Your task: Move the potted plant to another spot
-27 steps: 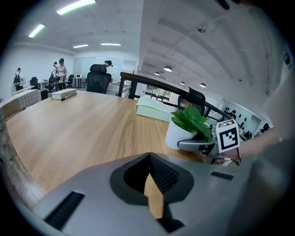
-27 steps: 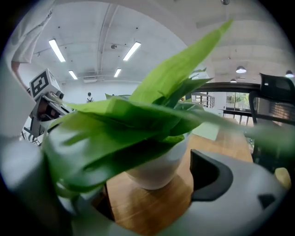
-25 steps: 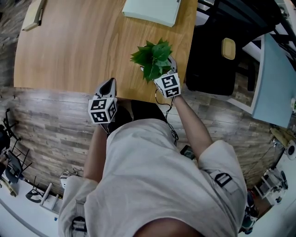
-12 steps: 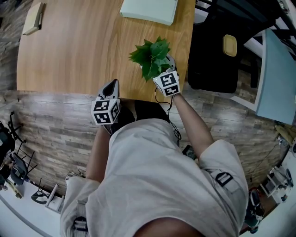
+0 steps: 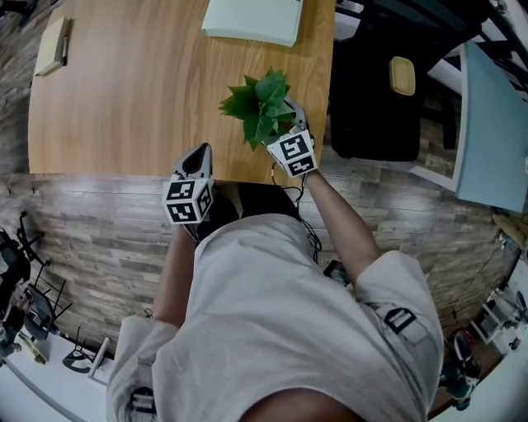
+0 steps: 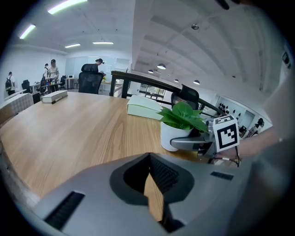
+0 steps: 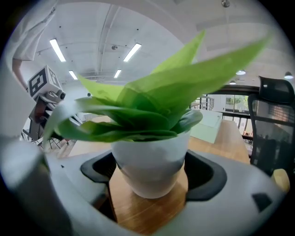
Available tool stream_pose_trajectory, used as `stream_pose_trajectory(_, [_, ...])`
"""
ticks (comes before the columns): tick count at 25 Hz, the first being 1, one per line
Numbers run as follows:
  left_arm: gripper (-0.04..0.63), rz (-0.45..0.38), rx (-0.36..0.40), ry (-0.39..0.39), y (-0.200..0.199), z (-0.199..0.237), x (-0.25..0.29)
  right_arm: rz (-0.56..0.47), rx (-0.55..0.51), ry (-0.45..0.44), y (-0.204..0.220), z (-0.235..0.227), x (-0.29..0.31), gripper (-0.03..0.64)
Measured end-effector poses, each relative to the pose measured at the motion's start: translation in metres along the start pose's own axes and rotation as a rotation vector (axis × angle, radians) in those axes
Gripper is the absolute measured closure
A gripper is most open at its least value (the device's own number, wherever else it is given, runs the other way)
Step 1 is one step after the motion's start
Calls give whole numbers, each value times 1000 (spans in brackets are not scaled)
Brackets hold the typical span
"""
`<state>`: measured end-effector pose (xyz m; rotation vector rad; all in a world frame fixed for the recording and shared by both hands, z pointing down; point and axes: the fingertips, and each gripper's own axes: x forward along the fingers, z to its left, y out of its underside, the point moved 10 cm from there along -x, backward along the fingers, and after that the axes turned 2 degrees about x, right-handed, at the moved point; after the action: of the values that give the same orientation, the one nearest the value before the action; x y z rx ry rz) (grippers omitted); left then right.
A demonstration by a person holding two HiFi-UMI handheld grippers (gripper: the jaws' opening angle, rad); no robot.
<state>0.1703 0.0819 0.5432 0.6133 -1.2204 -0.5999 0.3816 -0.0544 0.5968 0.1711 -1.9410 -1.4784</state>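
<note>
While the right gripper (image 7: 150, 177) reaches in over the near edge of the wooden table (image 5: 124, 99), its jaws stand wide and have just been closing, and the potted plant (image 5: 260, 107) sits between them. In the right gripper view the white pot (image 7: 148, 159) fills the gap. Its rounded sides meet the dark pads (image 7: 99, 169) on both sides, and its base rests on the wood, so the pot is pinched but not lifted. The green leaves (image 7: 152, 106) spread over the pot's rim and hide the jaw tips from the head view, where only the marker cube (image 5: 290, 154) and part of one finger show beside the foliage. The plant stands near the table's near right corner, close to both edges. It is well apart from the pale green pad (image 5: 252, 18) lying at the far side. The left gripper (image 6: 150, 173) hangs at the near edge, to the left of the plant and clear of it. Its jaws are pressed together with nothing between them, and only a thin sliver of tabletop shows through the notch behind the pads. In the left gripper view the pot sits upright with one grey finger of the right gripper lying along its side. A flat tan object (image 5: 51, 45) lies at the table's far left corner, and a black chair (image 5: 371, 99) stands just past the right edge.
</note>
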Motion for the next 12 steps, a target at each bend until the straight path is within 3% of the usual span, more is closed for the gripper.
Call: stream_pose_trajectory(12, [583, -35, 0, -1, -10, 4, 0, -49, 12, 10, -16, 4, -13, 155])
